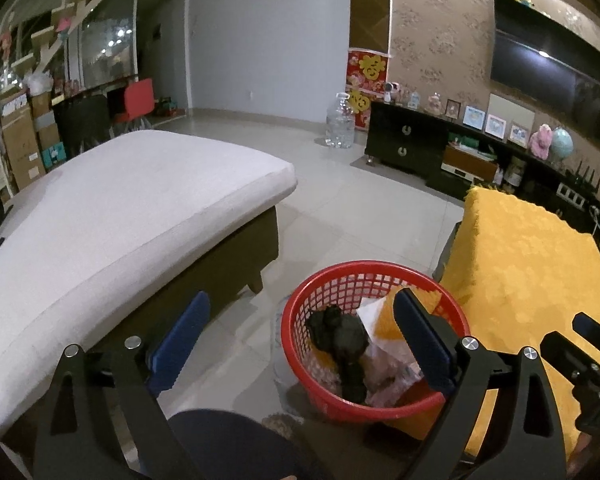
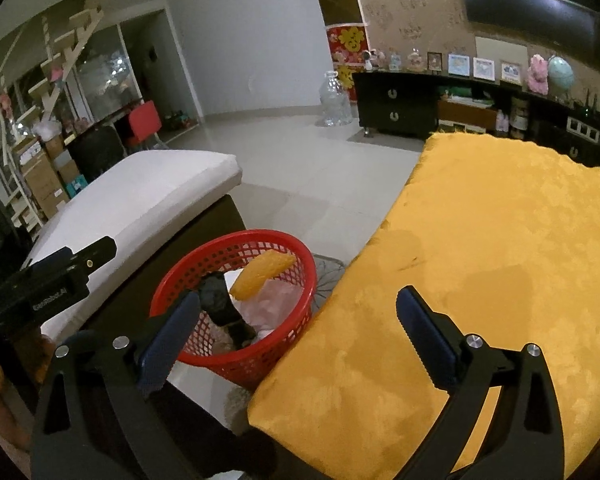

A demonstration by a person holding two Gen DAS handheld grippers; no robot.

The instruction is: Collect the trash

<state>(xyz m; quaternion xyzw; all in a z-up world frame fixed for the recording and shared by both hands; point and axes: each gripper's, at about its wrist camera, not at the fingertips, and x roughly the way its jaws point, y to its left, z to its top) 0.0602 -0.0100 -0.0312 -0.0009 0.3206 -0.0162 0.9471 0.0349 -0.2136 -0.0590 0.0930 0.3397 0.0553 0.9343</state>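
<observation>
I hold left gripper (image 1: 300, 340) and right gripper (image 2: 296, 332) spread, empty | red basket (image 2: 236, 364) holds trash | yellow-covered table (image 2: 480, 260) looks bare

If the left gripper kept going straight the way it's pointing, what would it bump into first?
Probably the red basket. The left gripper is open and empty, aimed down toward the basket's near rim, with floor showing to the left. Depth is hard to judge, so it might hit the floor tiles just beside it.
</observation>
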